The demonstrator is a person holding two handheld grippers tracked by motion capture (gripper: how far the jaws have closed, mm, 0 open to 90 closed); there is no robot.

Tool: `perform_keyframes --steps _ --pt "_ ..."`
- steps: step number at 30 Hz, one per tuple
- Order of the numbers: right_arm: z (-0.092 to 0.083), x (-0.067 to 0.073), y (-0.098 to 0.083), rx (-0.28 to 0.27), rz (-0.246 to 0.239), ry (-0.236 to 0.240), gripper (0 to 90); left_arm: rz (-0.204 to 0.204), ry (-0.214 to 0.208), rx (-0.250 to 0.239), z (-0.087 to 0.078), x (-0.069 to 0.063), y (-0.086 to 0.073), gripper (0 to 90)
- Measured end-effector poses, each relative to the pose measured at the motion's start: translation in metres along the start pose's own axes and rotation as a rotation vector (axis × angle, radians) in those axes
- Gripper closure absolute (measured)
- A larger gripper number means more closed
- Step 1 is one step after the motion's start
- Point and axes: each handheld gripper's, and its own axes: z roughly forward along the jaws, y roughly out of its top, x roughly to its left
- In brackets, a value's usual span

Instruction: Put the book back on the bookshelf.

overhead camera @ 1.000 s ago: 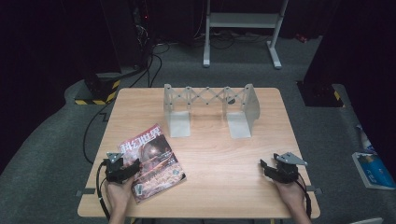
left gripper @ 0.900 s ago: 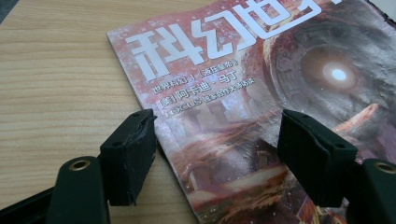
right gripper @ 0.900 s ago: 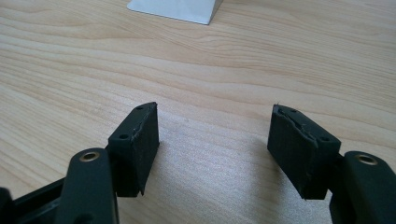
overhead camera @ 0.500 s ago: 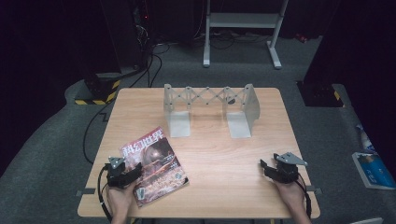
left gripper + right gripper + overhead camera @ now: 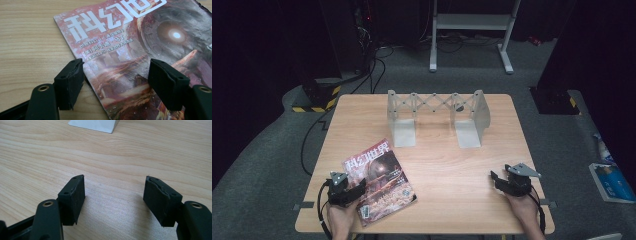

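Red-covered magazine [image 5: 379, 182] lies flat at the worktop's [image 5: 447, 165] near left. We find the left tool [image 5: 115, 75] open, straddling its edge, gripping nothing; the right tool [image 5: 113, 195] open over bare wood.

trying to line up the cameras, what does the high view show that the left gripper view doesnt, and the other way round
High view alone: the grey expanding rack at the table's far side, and the right gripper, open over bare wood. Left gripper view alone: the magazine's small cover print, and one pad off its edge while the other is over the cover. Both: the magazine, the wooden table, the open left gripper.
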Motion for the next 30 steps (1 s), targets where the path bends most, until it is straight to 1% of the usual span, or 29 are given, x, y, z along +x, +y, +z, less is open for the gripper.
perform_keyframes --steps 4,6,8,20,21,24,27,29,30 --pt "0.000 0.000 0.000 0.000 0.000 0.000 33.8 0.009 -0.008 0.003 -0.003 -0.003 -0.002 28.8" --pt "0.000 0.000 0.000 0.000 0.000 0.000 33.8 0.006 -0.013 0.003 -0.003 -0.005 -0.003 28.9" --pt "0.000 0.000 0.000 0.000 0.000 0.001 33.8 0.014 -0.016 0.006 -0.005 -0.006 -0.004 28.9" --pt "0.000 0.000 0.000 0.000 0.000 0.001 33.8 0.026 -0.034 -0.007 -0.008 -0.015 -0.010 29.0" --pt "0.000 0.000 0.000 -0.001 0.000 0.001 33.8 0.029 -0.037 -0.011 -0.009 -0.018 -0.012 29.0" --pt "0.000 0.000 0.000 -0.001 0.000 0.001 33.8 0.026 -0.042 -0.013 -0.009 -0.021 -0.012 29.0" --pt "0.000 0.000 0.000 -0.001 0.001 0.002 33.8 0.037 -0.049 -0.011 -0.009 -0.025 -0.012 29.0" --pt "0.000 0.000 0.000 -0.001 0.001 0.002 33.8 0.042 -0.053 -0.009 -0.009 -0.026 -0.012 29.0" --pt "0.000 0.000 0.000 -0.001 0.000 0.001 33.8 0.047 -0.058 -0.009 -0.008 -0.028 -0.012 29.1"
